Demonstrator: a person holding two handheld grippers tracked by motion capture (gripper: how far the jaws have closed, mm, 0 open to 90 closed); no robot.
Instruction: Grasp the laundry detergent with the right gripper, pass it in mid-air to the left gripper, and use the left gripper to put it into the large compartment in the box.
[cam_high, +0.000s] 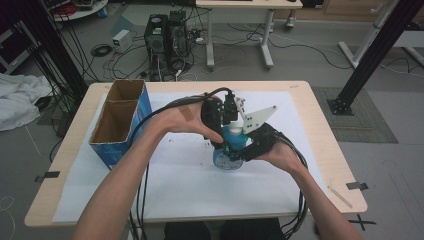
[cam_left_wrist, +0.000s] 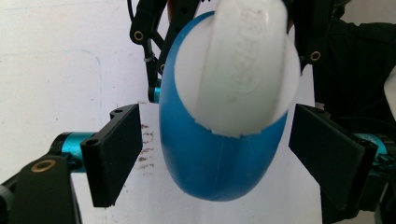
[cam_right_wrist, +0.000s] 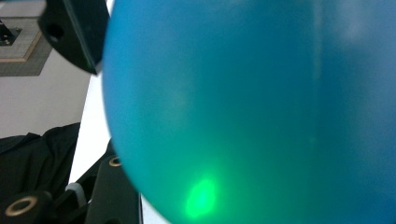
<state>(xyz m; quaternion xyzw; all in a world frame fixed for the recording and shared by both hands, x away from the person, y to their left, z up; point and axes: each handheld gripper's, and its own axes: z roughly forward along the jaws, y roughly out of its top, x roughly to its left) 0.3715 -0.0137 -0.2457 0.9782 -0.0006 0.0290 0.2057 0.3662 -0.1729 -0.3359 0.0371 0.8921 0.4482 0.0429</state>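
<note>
High view: both grippers meet over the white sheet (cam_high: 175, 190) at mid-table, around a blue bottle (cam_high: 227, 159) with a white cap (cam_high: 234, 131). The right gripper (cam_high: 250, 142) appears to clamp the bottle body; the left gripper (cam_high: 220, 117) sits at the cap. The cardboard box (cam_high: 120, 120) stands well apart.

Left gripper view: the jaws stand wide open on either side of the cap (cam_left_wrist: 243, 65), not touching. The cap is judged still on; gripping it remains.

Right gripper view: the bottle (cam_right_wrist: 261, 112) sits tight against the camera; jaw contact cannot be confirmed.
</note>
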